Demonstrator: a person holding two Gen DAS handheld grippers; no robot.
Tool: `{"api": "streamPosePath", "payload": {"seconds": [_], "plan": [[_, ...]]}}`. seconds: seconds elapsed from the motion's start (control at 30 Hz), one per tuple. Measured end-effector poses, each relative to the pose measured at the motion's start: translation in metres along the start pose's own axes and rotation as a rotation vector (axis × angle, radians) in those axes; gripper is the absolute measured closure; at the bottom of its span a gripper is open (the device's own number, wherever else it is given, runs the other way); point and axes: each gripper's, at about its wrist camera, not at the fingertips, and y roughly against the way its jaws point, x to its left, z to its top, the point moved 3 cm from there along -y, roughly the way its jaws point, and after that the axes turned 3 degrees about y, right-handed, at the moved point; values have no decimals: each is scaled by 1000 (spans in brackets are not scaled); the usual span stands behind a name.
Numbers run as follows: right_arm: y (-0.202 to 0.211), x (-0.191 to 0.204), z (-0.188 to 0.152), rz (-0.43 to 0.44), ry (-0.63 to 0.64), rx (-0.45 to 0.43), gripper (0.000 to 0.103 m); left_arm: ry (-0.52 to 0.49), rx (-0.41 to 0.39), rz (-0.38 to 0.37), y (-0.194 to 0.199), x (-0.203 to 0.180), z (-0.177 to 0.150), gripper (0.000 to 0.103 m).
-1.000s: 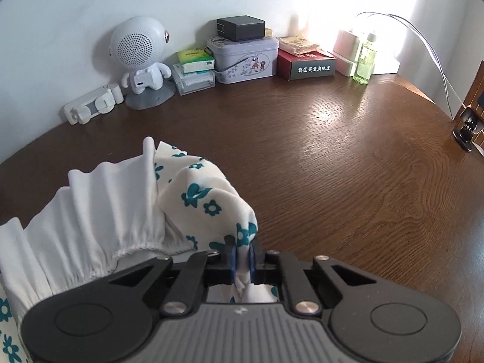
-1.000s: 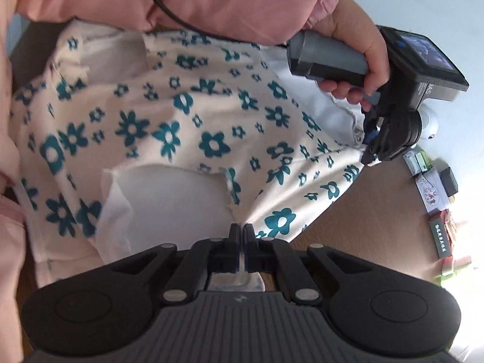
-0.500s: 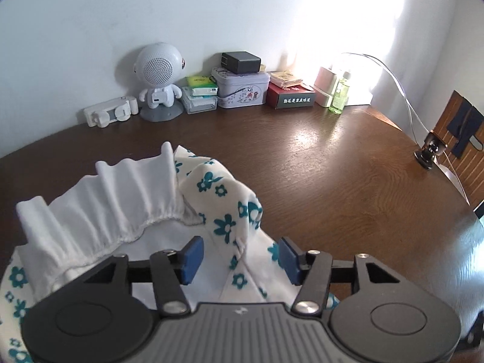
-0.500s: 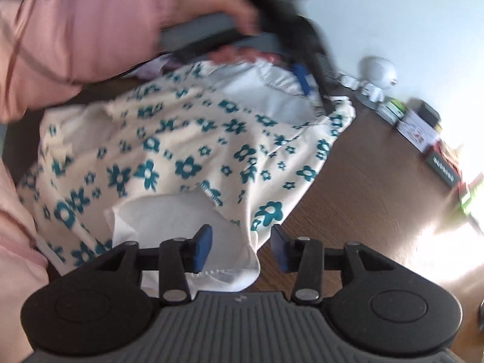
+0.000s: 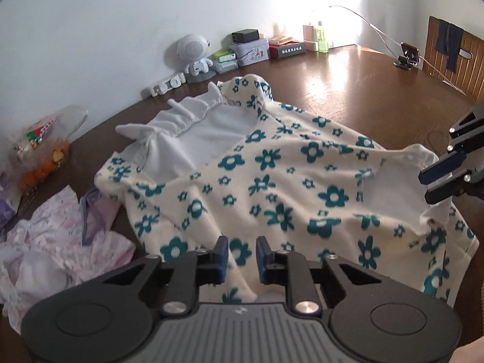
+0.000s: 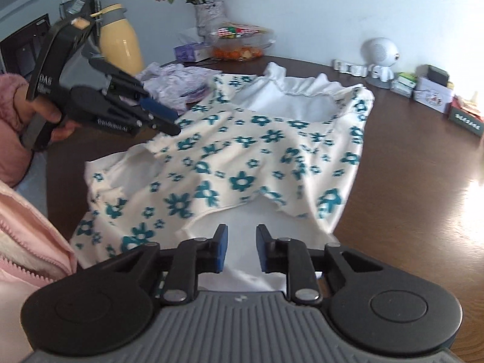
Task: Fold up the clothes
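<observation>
A cream garment with teal flowers (image 5: 272, 178) (image 6: 242, 163) lies spread on the brown wooden table (image 5: 363, 90), its white gathered lining (image 5: 193, 115) turned up at the far end. My left gripper (image 5: 241, 254) is open just above the garment's near edge, holding nothing. It also shows at the left of the right wrist view (image 6: 157, 118), held by a person's hand above a garment corner. My right gripper (image 6: 241, 248) is open over the white inner part of the hem. In the left wrist view the right gripper (image 5: 444, 169) appears at the right edge.
A pile of pale pink and lilac clothes (image 5: 54, 248) lies left of the garment. Along the wall stand a white robot-shaped speaker (image 5: 195, 54), tins and boxes (image 5: 254, 50), a bag of snacks (image 5: 42, 148), a yellow bottle (image 6: 121, 42) and a flower vase (image 6: 208, 18). A pink sleeve (image 6: 27, 242) is near.
Both grippers were shut on the garment a second ago; they have opened, let it go and pulled back. The garment now lies spread on the table.
</observation>
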Motion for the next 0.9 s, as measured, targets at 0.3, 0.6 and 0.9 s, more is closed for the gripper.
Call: {"api": "streamPosePath", "payload": {"seconds": [0.3,0.6,0.9], "plan": [[-16,30,-12,-15,13,52,82,20,24,43,-10,4,-39,87],[-1,34,-20,-116,-21,34,55,104,-92,66,26,5,-38,35],[37,26,-21,-198,-152,-68,0,186,-190,34,77,-17,-51,5]]}}
